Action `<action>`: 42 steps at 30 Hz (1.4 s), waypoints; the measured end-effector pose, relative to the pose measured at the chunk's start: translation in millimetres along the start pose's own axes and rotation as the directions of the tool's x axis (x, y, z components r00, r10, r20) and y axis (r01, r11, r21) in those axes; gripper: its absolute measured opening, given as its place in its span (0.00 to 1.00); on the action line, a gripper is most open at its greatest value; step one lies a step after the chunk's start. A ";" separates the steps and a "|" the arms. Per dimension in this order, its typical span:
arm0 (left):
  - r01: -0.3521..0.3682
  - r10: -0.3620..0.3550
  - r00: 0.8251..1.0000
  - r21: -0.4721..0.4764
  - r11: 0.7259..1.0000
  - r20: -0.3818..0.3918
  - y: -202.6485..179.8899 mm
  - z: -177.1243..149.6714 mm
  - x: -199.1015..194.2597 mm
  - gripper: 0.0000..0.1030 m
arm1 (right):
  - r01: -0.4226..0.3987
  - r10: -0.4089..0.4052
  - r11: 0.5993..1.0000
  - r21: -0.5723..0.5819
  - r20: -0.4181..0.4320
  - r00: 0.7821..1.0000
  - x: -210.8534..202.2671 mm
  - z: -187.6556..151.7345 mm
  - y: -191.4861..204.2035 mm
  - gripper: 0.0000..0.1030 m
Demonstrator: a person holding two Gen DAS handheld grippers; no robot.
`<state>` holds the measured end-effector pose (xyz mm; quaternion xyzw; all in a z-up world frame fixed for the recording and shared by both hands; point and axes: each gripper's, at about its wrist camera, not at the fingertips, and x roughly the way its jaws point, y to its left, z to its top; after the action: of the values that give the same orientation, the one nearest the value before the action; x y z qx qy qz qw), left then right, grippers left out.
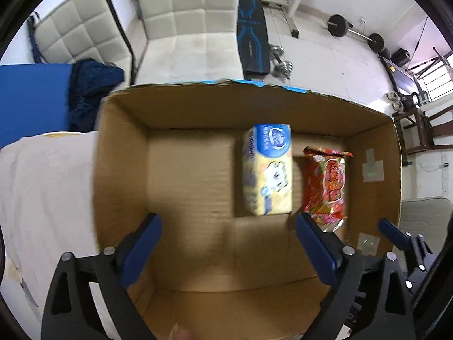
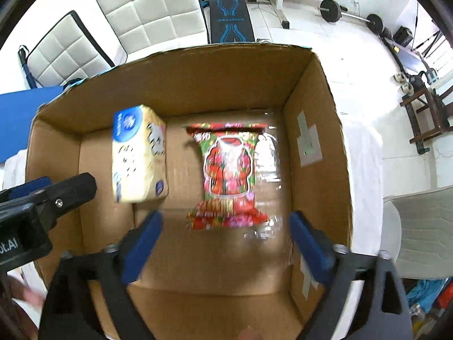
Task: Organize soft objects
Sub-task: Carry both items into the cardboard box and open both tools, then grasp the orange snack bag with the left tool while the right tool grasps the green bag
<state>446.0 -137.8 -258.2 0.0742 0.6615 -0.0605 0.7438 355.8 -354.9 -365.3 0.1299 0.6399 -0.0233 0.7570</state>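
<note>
An open cardboard box [image 1: 121, 153] [image 2: 314, 130] holds a yellow and blue tissue pack [image 1: 267, 170] [image 2: 138, 153] and a red and green snack bag [image 1: 325, 187] [image 2: 229, 175] side by side on its floor. My left gripper [image 1: 229, 240] is open and empty above the box, with the tissue pack just ahead of it. My right gripper [image 2: 226, 240] is open and empty above the box, just short of the snack bag. The right gripper's fingers also show in the left wrist view [image 1: 393, 232], and the left gripper in the right wrist view [image 2: 42, 192].
The box stands on a table with a white cloth [image 1: 48, 187]. A blue mat [image 1: 31, 99] and dark blue cloth [image 1: 93, 90] lie to the left. White padded chairs [image 1: 192, 22], a workout bench [image 2: 229, 19] and barbells [image 1: 354, 31] stand behind. A grey chair [image 2: 424, 226] is at the right.
</note>
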 end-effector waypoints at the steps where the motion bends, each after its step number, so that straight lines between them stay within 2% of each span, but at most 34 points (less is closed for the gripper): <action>1: -0.010 0.010 1.000 -0.004 1.000 0.020 2.2 -5.1 -5.4 0.95 | 0.000 0.000 1.000 -0.004 0.003 1.000 -5.4 -6.2 1.5 0.98; 4: -0.042 0.041 0.996 0.007 0.999 0.081 4.5 -19.6 -22.8 0.99 | 0.012 -0.012 1.000 -0.014 0.026 1.000 -19.9 -26.5 4.6 1.00; 10: -0.075 0.068 0.982 0.036 0.997 0.177 -3.0 -50.8 -63.4 0.99 | 0.025 -0.024 1.000 -0.004 0.082 0.996 -56.5 -41.3 11.2 1.00; 19: -0.052 0.044 0.964 0.021 0.998 0.262 -10.2 -91.7 -121.3 0.99 | 0.047 -0.046 0.999 -0.001 0.192 0.980 -115.3 -67.1 2.2 1.00; 29: -0.049 0.049 0.947 -0.006 0.999 0.318 -17.9 -136.4 -161.7 0.99 | -0.005 0.013 0.999 -0.031 0.248 0.969 -173.3 -104.7 -3.8 1.00; 32: -0.062 0.067 0.949 -0.025 0.998 0.308 -15.6 -150.5 -163.1 0.99 | -0.026 0.037 0.998 -0.048 0.234 0.972 -181.8 -117.0 -5.8 1.00; 36: -0.098 0.117 0.958 -0.082 0.992 0.262 3.2 -185.4 -150.5 0.99 | -0.070 0.088 0.990 -0.123 0.147 0.985 -166.2 -144.4 -2.7 1.00; 38: -0.109 0.133 0.969 -0.126 0.986 0.207 17.3 -210.5 -133.1 0.99 | -0.100 0.118 0.971 -0.217 0.071 0.990 -144.2 -164.2 8.0 1.00; 42: -0.113 0.124 0.992 -0.203 0.973 0.039 42.3 -268.8 -81.6 0.99 | -0.089 0.062 0.895 -0.438 -0.074 0.995 -88.3 -207.0 36.5 1.00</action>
<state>182.3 -45.8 -206.4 0.0364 0.6392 0.0491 0.7666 147.9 -284.3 -303.6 -0.0192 0.6447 0.1551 0.7483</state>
